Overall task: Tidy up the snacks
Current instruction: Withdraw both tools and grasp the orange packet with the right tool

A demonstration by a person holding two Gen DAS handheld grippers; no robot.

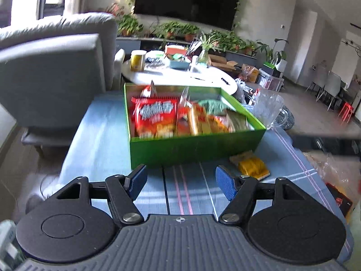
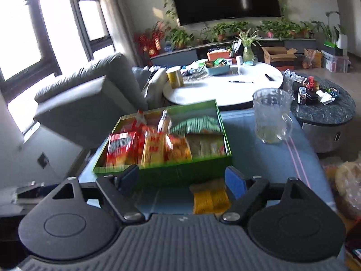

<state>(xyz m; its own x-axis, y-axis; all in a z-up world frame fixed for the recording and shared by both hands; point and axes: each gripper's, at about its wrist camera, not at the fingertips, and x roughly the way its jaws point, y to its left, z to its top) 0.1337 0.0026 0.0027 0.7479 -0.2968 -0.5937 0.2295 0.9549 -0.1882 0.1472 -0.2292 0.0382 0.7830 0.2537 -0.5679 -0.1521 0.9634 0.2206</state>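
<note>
Snack packets fill green box; lettering blurred, unreadable.

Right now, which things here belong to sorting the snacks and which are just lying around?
Job:
green box
red snack bag
yellow snack packet

Lying about:
glass mug
yellow can
pen

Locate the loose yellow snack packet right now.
The yellow snack packet lies on the blue tablecloth just outside the green box's near wall, toward its right corner; in the right wrist view it's between the open fingers.
</note>
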